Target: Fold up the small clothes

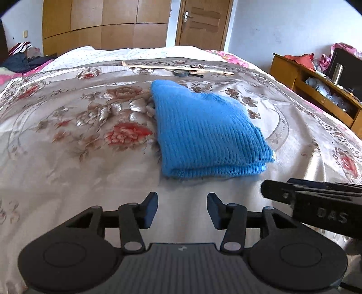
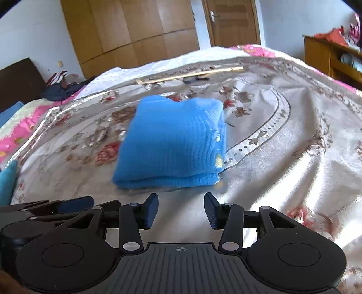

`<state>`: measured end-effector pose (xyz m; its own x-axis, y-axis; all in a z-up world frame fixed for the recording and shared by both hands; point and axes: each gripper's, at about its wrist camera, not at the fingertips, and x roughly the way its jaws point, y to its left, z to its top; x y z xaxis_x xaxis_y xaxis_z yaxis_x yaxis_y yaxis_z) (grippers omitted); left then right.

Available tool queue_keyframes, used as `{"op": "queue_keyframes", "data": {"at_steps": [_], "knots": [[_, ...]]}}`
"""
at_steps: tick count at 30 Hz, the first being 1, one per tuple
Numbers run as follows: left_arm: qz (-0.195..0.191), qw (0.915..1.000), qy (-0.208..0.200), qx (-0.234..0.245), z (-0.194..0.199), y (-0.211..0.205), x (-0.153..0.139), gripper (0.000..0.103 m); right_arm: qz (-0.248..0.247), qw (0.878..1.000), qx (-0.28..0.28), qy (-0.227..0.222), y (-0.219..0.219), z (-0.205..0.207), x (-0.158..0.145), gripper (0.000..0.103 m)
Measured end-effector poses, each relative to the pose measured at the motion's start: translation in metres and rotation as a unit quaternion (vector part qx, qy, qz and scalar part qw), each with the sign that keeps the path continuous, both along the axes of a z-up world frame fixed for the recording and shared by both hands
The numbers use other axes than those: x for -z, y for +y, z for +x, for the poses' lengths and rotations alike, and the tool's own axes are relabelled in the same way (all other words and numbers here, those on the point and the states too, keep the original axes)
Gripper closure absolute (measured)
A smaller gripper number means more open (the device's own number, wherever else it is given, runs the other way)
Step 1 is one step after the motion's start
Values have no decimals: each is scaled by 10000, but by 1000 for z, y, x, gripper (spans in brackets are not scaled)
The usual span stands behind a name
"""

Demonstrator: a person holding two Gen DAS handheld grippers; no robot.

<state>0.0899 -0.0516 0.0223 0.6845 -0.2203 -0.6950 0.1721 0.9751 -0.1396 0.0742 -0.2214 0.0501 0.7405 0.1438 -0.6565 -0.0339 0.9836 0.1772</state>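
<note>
Nearest the cameras, the left gripper (image 1: 182, 209) hung over the bed with its black jaws apart and nothing between the dark blue ribbed pads. The right gripper (image 2: 181, 210) hovered beside it in the same way, jaws parted and empty; each showed at the edge of the other's view, close together.

Under both lay the bedspread (image 1: 67, 176), a shiny, satin-like cloth in pale cream with printed red and brown flowers and a curving grey border band. It was lightly wrinkled, and blurred in places.

Just beyond the gripper tips, not touched by either, sat the blue sweater (image 1: 203, 133), near the middle of the bed. It was a thick ribbed knit, folded into a squarish stack with two layers showing along the near edge. A little pale yellow showed at its right edge.

Farther off, toward the far edge of the bed, a long thin wooden stick (image 1: 178, 67) lay crosswise, with a small dark magnifying glass (image 1: 187, 73) just beside it. Nothing stood between the grippers and the sweater.

At the bed's far left corner was a heap of dark and striped clothes (image 1: 21, 56). Past the bed stood a wooden wardrobe (image 1: 104, 22) with smooth flat panels, a wooden door (image 1: 203, 20), and, off the bed's right edge, a low wooden cabinet (image 1: 305, 79) cluttered with cloth.
</note>
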Motion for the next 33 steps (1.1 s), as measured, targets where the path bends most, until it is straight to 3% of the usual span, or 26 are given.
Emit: {"op": "queue_keyframes", "data": {"at_steps": [7, 15, 17, 33], "knots": [[-151, 9996, -213, -112, -16, 10, -20, 43, -93, 9990, -173, -404, 10, -34, -32, 59], [-91, 9977, -654, -177, -39, 9, -46, 21, -30, 9973, -231, -702, 15, -60, -57, 54], [8, 9972, -706, -241, -42, 8, -47, 15, -147, 9972, -199, -700, 18, -60, -54, 49], [405, 9983, -25, -414, -29, 0, -2, 9, -54, 9996, 250, -100, 4, -44, 10, 49]]}}
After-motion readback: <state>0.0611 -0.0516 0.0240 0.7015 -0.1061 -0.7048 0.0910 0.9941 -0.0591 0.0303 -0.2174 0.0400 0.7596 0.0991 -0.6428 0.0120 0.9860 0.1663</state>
